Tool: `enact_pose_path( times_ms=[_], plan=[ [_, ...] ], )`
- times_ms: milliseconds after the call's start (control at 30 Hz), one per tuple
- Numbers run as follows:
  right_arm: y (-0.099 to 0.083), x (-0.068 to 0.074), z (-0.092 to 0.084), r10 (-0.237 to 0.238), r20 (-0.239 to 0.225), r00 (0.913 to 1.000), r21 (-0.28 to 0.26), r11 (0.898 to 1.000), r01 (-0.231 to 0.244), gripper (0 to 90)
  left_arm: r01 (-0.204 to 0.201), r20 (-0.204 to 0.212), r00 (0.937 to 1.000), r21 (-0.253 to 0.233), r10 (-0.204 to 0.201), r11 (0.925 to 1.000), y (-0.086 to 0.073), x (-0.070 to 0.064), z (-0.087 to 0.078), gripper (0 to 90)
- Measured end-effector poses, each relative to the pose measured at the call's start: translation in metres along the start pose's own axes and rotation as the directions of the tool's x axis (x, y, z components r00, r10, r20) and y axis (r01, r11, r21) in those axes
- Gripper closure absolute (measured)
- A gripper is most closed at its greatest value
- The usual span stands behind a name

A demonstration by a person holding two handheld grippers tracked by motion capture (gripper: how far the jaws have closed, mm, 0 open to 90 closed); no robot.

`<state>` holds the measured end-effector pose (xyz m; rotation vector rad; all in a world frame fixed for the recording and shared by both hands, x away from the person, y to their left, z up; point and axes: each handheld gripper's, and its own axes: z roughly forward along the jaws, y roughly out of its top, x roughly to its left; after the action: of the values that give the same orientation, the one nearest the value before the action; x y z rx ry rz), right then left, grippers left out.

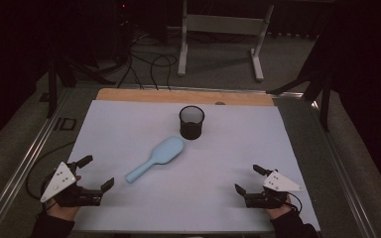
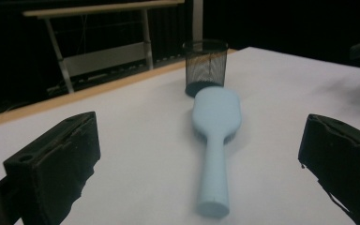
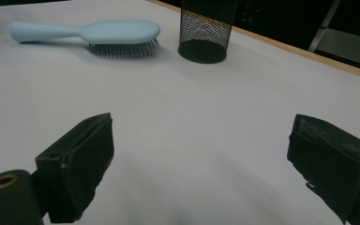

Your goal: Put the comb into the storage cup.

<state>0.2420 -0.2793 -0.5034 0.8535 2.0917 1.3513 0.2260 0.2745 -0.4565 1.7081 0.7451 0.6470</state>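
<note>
Nothing has been picked up so far: the pale blue plastic hairbrush (image 1: 156,158) lies flat on the white table covering (image 1: 129,124), bristles down, its head close beside the black wire-mesh pen cup (image 1: 192,122), which stands upright toward the far edge and looks empty, though its dark inside is hard to read from above. The left gripper (image 1: 99,172) rests near the table's front left corner with its jaws spread wide and nothing between them, and the right gripper (image 1: 246,180) sits near the front right, likewise released and empty. Judging by the layout, the work in hand is probably to lift the brush and stand it in the cup, so all of it is left: approach, grasp on the handle, carry, and lowering in. The high view gives the plan, with the handle end pointing toward the left gripper and well apart from the right one. The left gripper view looks straight up the handle (image 2: 214,173), lined up between its jaws, with the cup (image 2: 205,65) just behind the brush head. The right gripper view alone gives the side profile, showing the dark bristles (image 3: 122,48) pressed to the table under the head.
</note>
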Motion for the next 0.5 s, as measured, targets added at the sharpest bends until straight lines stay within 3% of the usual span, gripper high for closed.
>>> enact_pose_path(
  times_ms=[167,333,500],
  plan=[
    [0.0,-0.001,-0.001,0.004,-0.003,1.0,-0.006,1.0,-0.004,7.5,-0.013,0.009,0.9999,-0.002,0.013,0.9999,0.014,0.003,0.002,0.0],
    [0.001,-0.002,-0.002,0.007,-0.002,1.0,-0.011,1.0,-0.007,7.5,-0.028,0.018,0.9995,0.051,0.027,0.9983,0.025,0.006,0.008,0.0],
    [0.001,-0.002,-0.002,0.008,0.0,1.0,-0.01,1.0,-0.008,7.5,-0.036,0.031,0.9989,0.066,0.034,0.9972,0.034,0.006,0.014,0.0]
  ],
)
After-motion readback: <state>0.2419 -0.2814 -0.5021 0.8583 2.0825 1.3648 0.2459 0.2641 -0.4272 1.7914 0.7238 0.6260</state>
